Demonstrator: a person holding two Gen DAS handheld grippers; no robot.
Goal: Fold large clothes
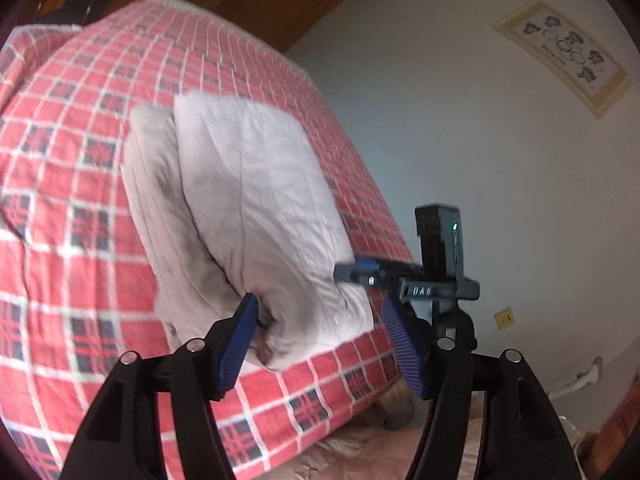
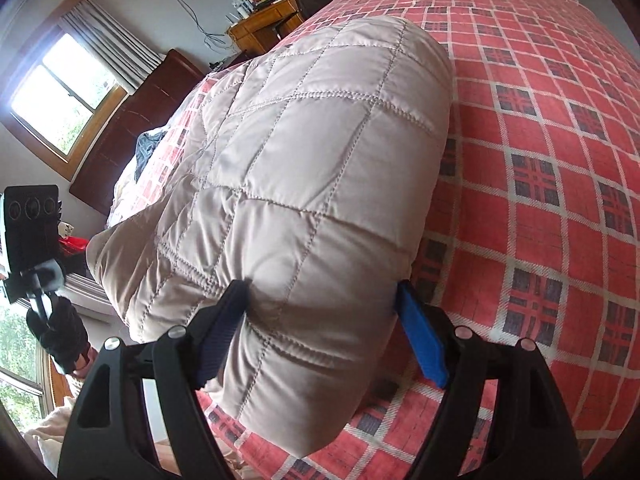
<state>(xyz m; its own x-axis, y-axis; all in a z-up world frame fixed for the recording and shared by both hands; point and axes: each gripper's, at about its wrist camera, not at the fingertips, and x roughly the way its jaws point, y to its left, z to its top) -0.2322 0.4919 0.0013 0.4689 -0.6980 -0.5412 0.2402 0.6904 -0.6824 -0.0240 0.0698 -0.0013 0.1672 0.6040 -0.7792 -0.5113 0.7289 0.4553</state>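
Both grippers [image 1: 320,312] [image 2: 324,300] straddle the quilted garment's [image 2: 312,168] near edge

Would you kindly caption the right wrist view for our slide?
Right tool straddles a folded beige quilt on a red plaid bed.

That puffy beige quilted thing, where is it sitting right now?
The folded quilted garment lies on the red plaid bedspread near the bed's edge, filling the right wrist view; both the left gripper and right gripper straddle its near end.
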